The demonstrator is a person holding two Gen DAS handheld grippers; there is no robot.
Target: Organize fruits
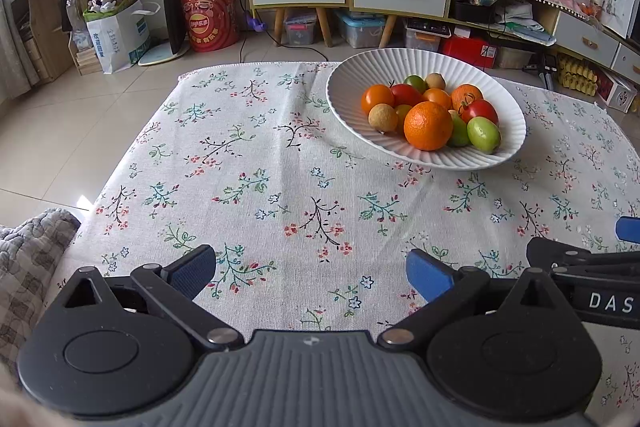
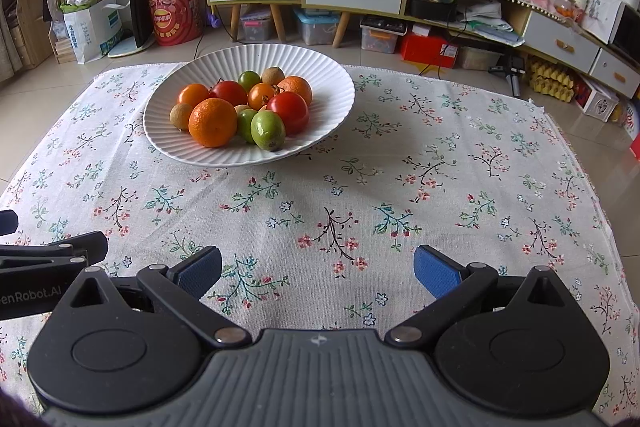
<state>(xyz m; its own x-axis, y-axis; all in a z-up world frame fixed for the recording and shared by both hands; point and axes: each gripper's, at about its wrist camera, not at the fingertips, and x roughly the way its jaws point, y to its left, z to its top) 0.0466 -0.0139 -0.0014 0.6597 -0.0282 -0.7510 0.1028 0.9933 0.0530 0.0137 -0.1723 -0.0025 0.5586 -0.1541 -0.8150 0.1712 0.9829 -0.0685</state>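
Floral tablecloth (image 2: 360, 187) around fruit bowl (image 2: 328, 95)

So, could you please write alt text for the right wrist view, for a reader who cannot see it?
A white ribbed bowl heaped with oranges, tomatoes and green fruits sits on a floral tablecloth. The open right gripper hovers empty over the cloth nearer the camera, with part of the left gripper's body at the left edge. Cabinets and clutter fill the background.

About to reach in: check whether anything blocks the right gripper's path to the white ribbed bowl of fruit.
Nothing visible does. Only bare floral tablecloth lies between the open right gripper and the white ribbed bowl. The left gripper sits off to the side.
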